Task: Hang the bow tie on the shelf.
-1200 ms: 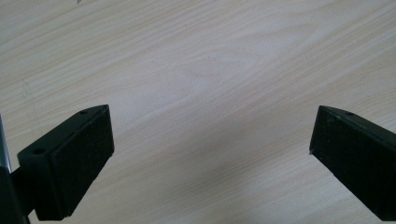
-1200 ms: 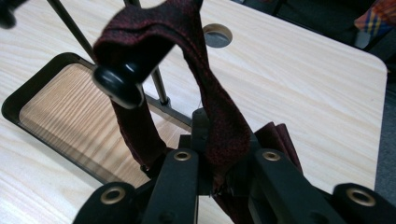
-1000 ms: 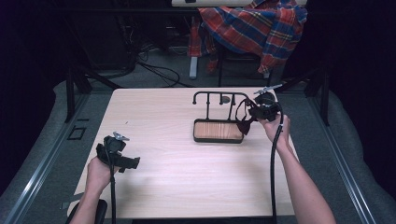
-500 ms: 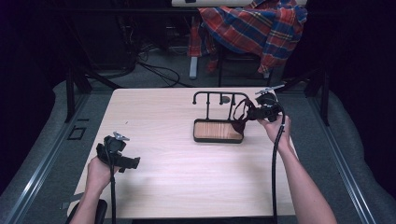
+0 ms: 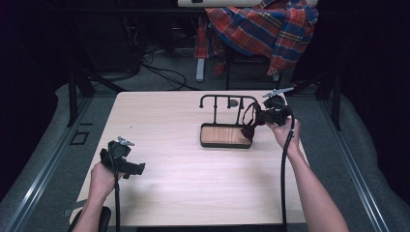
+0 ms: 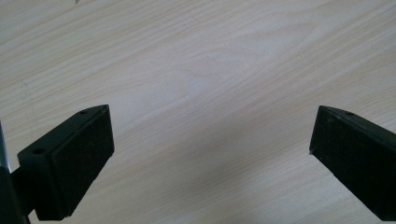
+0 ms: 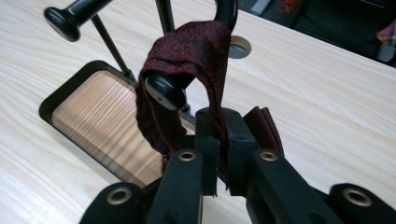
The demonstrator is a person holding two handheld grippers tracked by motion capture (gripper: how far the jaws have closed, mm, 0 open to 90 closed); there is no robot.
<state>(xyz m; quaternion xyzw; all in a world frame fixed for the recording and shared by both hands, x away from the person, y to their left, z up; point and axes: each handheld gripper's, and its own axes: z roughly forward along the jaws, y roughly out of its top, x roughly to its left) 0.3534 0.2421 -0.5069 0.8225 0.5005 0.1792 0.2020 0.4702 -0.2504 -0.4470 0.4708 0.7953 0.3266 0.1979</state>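
My right hand-held gripper (image 7: 218, 140), clamped on a dark red fabric strip (image 7: 187, 51) draped over the black metal rack's hook (image 7: 163, 88) ahead, could tip it by tugging.

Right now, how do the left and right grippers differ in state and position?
The left gripper has its fingers wide apart with nothing between them; the right gripper is shut on the dark red cloth band. The left gripper is at the near left of the table over bare wood, while the right is at the black stand, where the band loops over a hook. Both are hand-held.
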